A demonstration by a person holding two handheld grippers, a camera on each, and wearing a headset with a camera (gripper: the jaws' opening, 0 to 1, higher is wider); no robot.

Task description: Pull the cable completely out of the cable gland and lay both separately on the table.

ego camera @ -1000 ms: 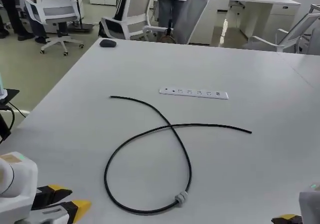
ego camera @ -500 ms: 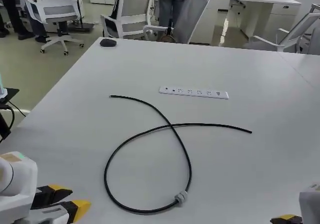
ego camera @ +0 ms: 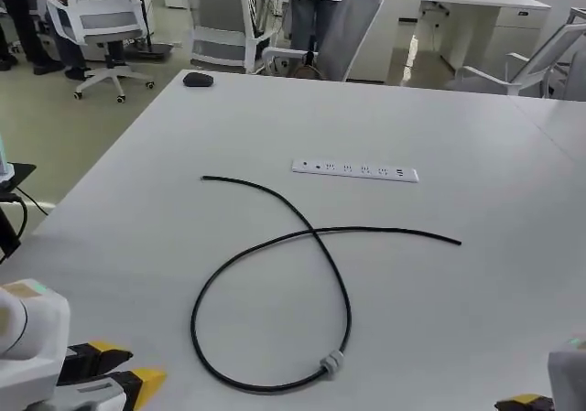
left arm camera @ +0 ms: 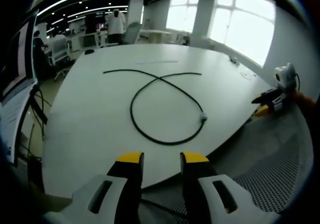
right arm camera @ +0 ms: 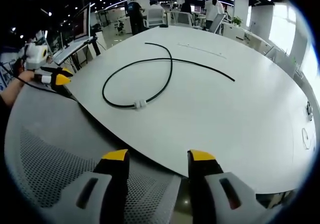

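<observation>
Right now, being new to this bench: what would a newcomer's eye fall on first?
A black cable lies on the white table in one big loop that crosses itself, with a grey cable gland threaded on the loop's near side. Behind it lies a white power strip. The left gripper and right gripper hang open at the near edge.

Head view sits up high, looking forward and down across the white table (ego camera: 458, 319) from its near edge. Left gripper view is low, just off that edge, facing across it; right gripper view likewise, further right. All three share the looped cable (ego camera: 316, 232), mid-table, not close.
</observation>
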